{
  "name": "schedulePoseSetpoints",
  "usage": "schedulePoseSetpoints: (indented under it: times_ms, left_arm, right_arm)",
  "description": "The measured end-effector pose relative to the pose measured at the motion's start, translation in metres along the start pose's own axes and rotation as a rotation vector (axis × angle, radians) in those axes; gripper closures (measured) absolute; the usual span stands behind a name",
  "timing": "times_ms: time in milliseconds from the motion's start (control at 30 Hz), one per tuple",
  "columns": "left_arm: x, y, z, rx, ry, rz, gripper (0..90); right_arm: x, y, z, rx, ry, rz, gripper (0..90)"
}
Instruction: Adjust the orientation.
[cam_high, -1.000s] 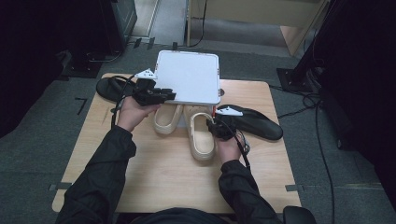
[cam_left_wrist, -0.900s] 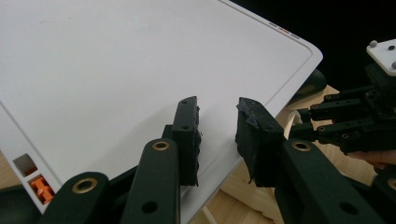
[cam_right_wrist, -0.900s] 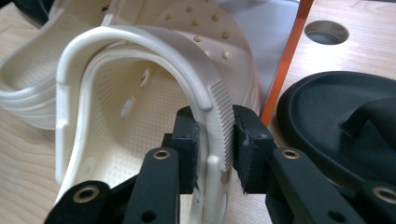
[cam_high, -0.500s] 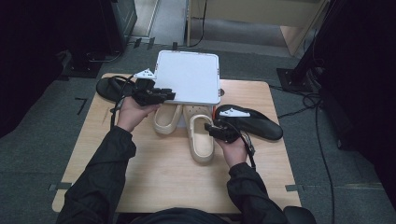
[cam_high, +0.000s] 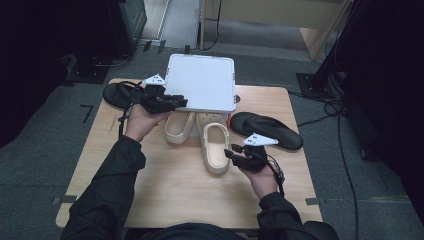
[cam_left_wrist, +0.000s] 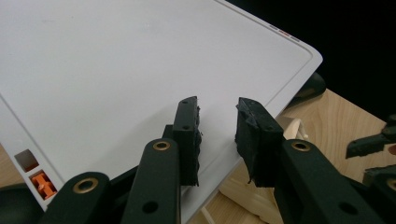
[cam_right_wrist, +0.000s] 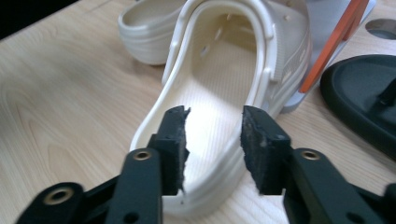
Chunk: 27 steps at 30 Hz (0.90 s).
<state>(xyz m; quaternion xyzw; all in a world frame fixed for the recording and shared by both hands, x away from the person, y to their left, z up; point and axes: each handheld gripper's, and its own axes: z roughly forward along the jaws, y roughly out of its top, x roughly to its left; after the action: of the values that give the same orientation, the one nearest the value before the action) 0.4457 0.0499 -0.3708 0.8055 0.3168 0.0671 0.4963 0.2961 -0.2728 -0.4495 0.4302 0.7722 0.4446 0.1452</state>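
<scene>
While left gripper (cam_high: 181, 103) holds jaws apart over flat white plastic lid (cam_high: 202, 82) at counter's (cam_high: 165, 190) 12 o'clock, right gripper (cam_high: 230, 153), jaws just closing (nothing clamped), sits at cream foam clog's (cam_high: 216, 145) heel, counter centre.
</scene>
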Motion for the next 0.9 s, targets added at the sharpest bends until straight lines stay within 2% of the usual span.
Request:
schedulePoseSetpoints:
  times_ms: [133,267,400,533,667,800,900]
  left_arm:
    - [0.001,0.000,-0.001,0.001,-0.001,-0.002,71.7]
    - [-0.001,0.000,-0.001,0.007,0.008,0.009,71.8]
    - [-0.001,0.000,-0.001,0.007,0.008,0.007,72.4]
    - [-0.001,0.001,-0.001,0.010,0.013,0.014,72.8]
    - [-0.001,0.000,-0.001,0.007,0.011,0.010,73.6]
    - [0.000,0.000,-0.001,0.005,0.005,0.006,74.4]
    - [0.000,0.000,-0.001,0.008,0.003,-0.002,75.2]
  right_arm:
    - [0.006,-0.011,-0.005,0.002,0.001,-0.044,71.2]
    - [0.013,-0.022,-0.008,0.024,0.039,-0.068,74.8]
    - [0.023,-0.035,-0.006,0.066,0.076,-0.117,77.7]
    - [0.030,-0.045,0.004,0.129,0.123,-0.136,78.3]
    - [0.032,-0.048,0.018,0.174,0.128,-0.161,80.6]
    - [0.035,-0.044,0.025,0.165,0.114,-0.179,80.2]
    - [0.038,-0.038,0.030,0.133,0.110,-0.194,80.1]
